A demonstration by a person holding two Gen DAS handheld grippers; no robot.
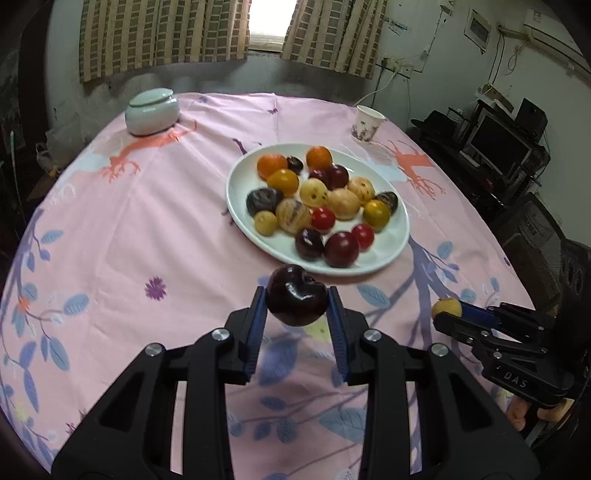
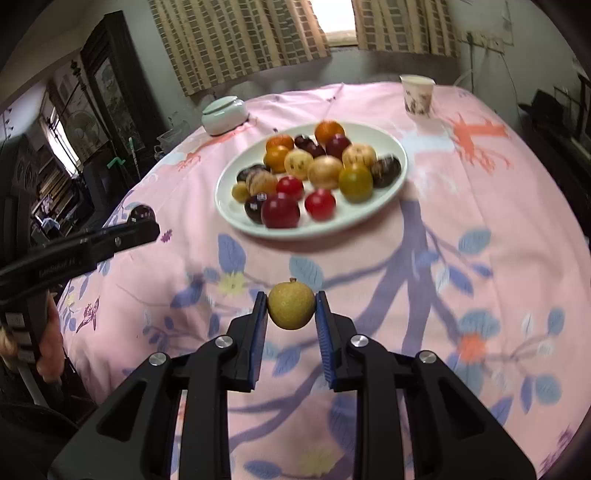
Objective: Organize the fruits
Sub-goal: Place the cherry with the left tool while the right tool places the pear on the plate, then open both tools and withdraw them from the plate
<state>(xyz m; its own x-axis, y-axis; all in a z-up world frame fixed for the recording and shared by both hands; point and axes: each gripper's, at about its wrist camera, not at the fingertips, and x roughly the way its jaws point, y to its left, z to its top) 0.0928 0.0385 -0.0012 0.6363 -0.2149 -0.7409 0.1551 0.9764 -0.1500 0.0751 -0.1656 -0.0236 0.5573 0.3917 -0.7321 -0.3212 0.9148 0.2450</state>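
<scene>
Covering round table, pink floral tablecloth [image 1: 147, 221], checked curtains [image 1: 159, 33] behind

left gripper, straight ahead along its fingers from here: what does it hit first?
Probably the white plate of fruit, near rim first. The left gripper, shut on a dark plum, points at that rim with only pink tablecloth between. Height above the table is unclear.
</scene>
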